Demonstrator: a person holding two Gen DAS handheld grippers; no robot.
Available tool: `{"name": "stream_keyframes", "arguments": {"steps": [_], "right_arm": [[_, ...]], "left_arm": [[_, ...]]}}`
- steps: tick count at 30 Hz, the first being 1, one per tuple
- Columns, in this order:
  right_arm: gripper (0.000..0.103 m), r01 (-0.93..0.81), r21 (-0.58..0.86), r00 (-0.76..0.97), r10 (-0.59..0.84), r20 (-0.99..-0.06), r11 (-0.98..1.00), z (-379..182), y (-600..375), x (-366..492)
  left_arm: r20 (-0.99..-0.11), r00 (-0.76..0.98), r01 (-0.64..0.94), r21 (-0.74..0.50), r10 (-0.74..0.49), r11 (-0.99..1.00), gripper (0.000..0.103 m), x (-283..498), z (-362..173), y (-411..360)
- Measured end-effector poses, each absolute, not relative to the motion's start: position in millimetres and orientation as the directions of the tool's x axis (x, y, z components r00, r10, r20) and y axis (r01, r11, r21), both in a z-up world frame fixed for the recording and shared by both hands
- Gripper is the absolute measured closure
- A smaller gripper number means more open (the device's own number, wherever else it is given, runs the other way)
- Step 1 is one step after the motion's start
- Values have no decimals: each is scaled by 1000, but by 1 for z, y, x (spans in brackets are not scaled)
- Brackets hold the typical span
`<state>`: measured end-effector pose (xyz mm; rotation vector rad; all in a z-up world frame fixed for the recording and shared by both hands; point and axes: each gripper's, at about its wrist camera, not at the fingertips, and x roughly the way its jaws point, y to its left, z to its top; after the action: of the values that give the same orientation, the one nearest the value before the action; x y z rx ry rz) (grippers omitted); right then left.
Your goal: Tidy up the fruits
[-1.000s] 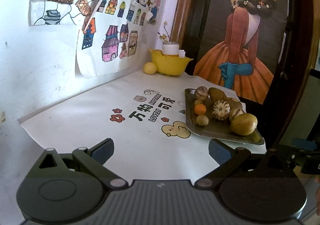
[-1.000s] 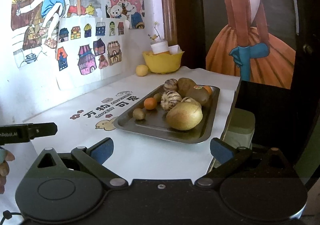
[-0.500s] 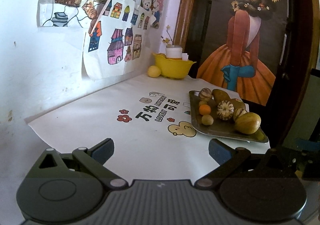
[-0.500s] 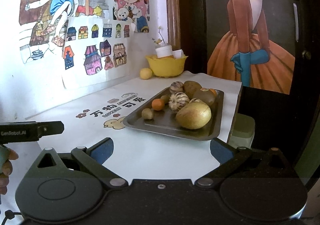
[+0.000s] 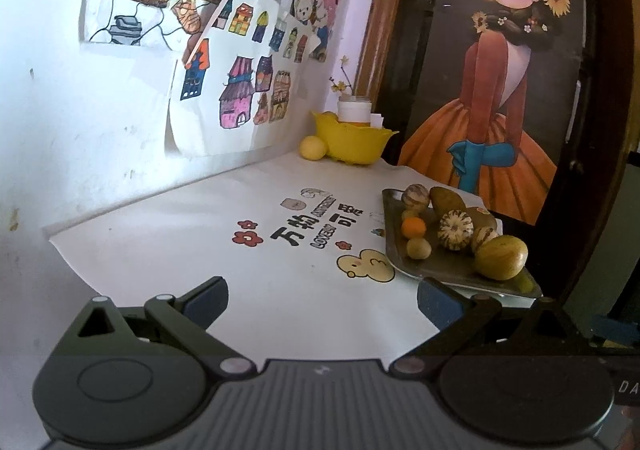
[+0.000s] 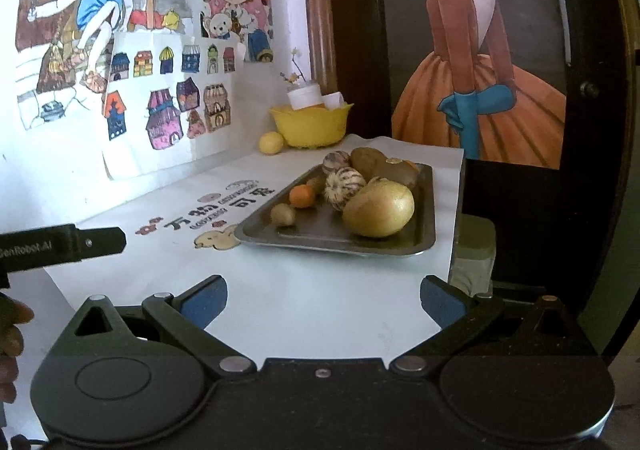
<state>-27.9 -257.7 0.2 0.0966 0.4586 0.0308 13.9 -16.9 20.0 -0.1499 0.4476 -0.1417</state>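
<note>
Beyond both grippers' spread, empty fingers [image 5: 204, 296], fruit crowds a metal tray [image 6: 424, 234] near a yellow bowl [image 6: 310, 126].

In the left wrist view, the white printed counter [image 5: 200, 234] lies bare across the frame's centre and lower left. At right the fruit-crowded grey metal tray [image 5: 394, 250] blocks passage; the yellow plastic bowl [image 5: 352, 140] fills the far corner.

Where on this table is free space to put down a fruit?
Free: the white mat between the left gripper and the printed characters, and in front of the metal tray. The tray's near part is bare. Crowded: its far end, and the yellow bowl corner.
</note>
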Motion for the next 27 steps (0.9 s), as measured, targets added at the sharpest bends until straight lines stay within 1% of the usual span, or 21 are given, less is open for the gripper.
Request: {"name": "stream_keyframes", "arguments": {"steps": [10, 27], "right_arm": [[1, 12, 78, 904, 23, -426, 997, -6, -254, -24], [1, 9, 67, 906, 20, -423, 998, -8, -251, -26]], "left_arm": [[-410, 903, 82, -138, -132, 987, 0, 14, 15, -17], [-415, 902, 69, -141, -122, 988, 0, 8, 11, -13]]}}
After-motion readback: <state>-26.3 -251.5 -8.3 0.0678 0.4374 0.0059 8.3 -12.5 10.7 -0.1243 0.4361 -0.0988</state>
